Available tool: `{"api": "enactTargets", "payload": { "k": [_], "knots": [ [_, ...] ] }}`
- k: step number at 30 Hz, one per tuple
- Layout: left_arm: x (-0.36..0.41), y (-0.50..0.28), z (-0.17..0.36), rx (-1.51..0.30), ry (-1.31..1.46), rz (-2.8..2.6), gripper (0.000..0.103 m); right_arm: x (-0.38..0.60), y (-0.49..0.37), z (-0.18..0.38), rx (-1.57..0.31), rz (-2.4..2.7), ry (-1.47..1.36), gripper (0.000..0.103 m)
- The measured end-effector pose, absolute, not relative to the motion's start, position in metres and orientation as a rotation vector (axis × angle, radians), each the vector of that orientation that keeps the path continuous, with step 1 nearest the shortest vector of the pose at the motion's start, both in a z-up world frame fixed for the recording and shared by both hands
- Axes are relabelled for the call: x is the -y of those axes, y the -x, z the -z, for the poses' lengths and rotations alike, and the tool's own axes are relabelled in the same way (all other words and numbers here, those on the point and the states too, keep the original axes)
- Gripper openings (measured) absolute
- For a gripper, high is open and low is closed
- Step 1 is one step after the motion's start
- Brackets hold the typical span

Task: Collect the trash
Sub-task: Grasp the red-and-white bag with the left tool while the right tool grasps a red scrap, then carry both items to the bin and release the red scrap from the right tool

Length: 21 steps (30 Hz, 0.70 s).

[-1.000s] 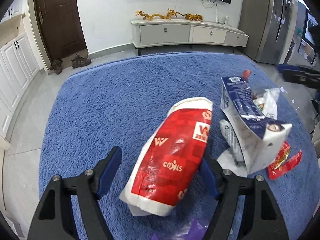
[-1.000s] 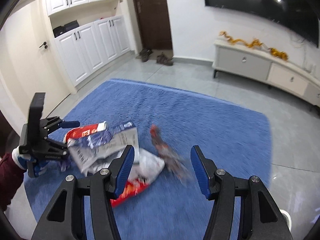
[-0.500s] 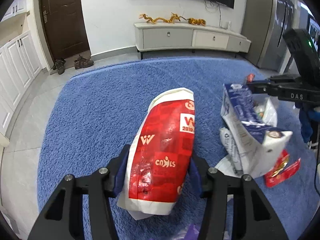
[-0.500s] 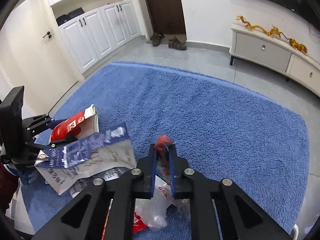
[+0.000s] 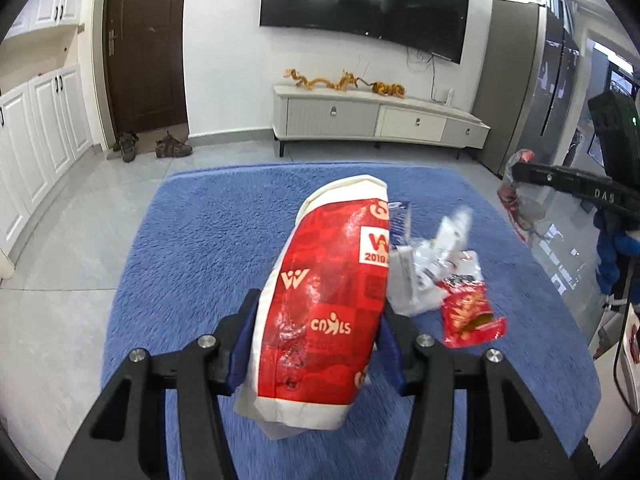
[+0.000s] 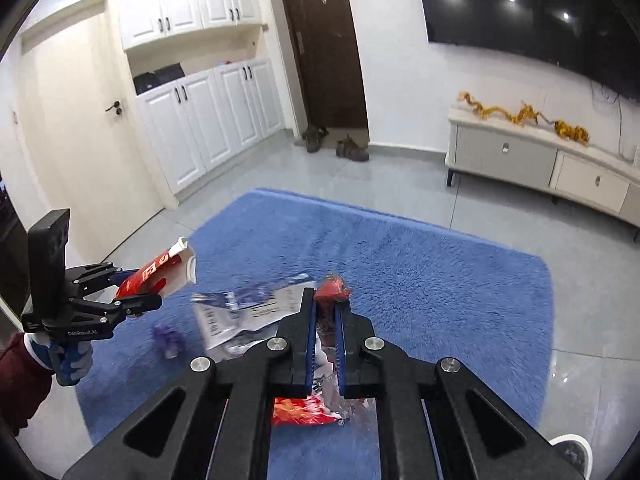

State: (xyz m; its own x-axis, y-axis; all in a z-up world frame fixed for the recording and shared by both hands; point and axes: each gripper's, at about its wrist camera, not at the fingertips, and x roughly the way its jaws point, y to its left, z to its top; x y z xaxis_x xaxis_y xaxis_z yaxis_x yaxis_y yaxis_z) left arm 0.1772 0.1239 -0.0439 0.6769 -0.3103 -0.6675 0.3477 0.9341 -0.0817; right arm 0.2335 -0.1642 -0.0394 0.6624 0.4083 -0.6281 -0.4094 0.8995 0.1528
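My left gripper (image 5: pixel 316 316) is shut on a red and white snack bag (image 5: pixel 332 300) and holds it above the blue rug (image 5: pixel 200 240). It also shows in the right wrist view (image 6: pixel 160 280). My right gripper (image 6: pixel 325 308) is shut on a clear wrapper with a red end (image 6: pixel 331 288), lifted off the rug; it shows at the right of the left wrist view (image 5: pixel 516 192). A blue and white package (image 6: pixel 244 312), a small red snack packet (image 5: pixel 468 312) and a purple scrap (image 6: pixel 168 340) lie on the rug.
A white TV cabinet (image 5: pixel 380 120) stands against the far wall under a television. White cupboards (image 6: pixel 208 120) and a brown door (image 5: pixel 144 48) with shoes (image 5: pixel 152 146) lie to the left. A grey tiled floor (image 5: pixel 52 248) surrounds the rug.
My left gripper closed on the red and white bag and lifted it. My right gripper closed on the clear wrapper and raised it. The blue and white package dropped flat on the rug.
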Motion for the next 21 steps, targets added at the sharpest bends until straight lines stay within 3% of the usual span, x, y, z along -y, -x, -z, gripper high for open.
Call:
{"api": "enactTargets", "payload": {
  "k": [9,21],
  "knots": [
    [-0.13,-0.107,0.023,-0.703,-0.036,0.381,0.051,0.179,-0.155,0.003,-0.634,-0.475,-0.036,0.008],
    [-0.091,-0.074,0.008,-0.692,-0.093,0.419,0.051,0.239,-0.082,-0.009,-0.583,-0.376,-0.099,0.008]
  ]
}}
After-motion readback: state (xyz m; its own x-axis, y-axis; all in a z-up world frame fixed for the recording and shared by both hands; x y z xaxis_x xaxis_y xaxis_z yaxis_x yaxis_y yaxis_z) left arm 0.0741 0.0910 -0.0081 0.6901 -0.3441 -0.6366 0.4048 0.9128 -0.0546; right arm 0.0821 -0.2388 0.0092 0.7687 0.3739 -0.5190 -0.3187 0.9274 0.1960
